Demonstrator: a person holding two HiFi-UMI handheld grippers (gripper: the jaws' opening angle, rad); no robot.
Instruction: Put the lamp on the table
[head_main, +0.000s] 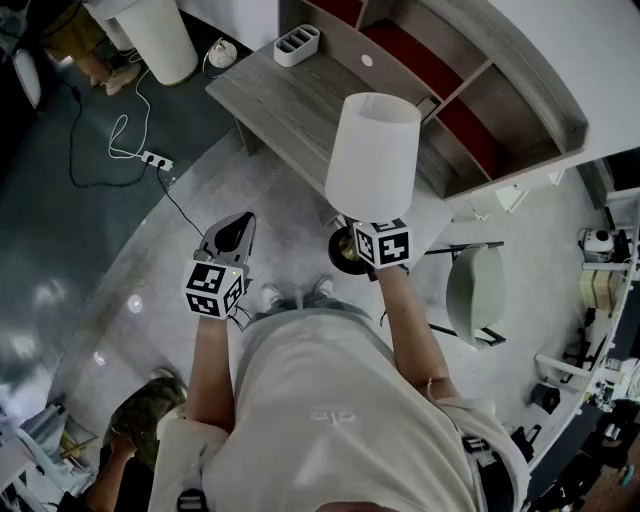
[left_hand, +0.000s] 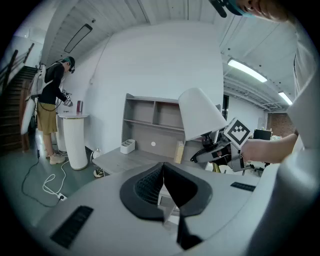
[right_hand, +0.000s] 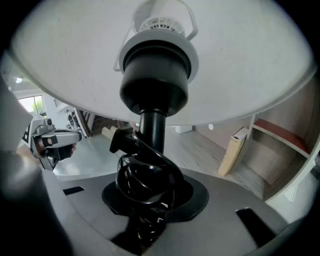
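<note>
The lamp (head_main: 372, 155) is in the air, upright, clamped by its black stem (right_hand: 152, 130) in the right gripper (head_main: 362, 240). That gripper's jaws are partly closed, pressing on the stem and on the cord (right_hand: 142, 177) wound round it. The lamp's base seems to hang just off the near edge of the desk (head_main: 290, 105), over the floor. The left gripper (head_main: 240, 225) is held beside it, jaws together on nothing. The pick-up looks done. 2 steps appear left: carrying the lamp over the desk, then setting it down and letting go.
</note>
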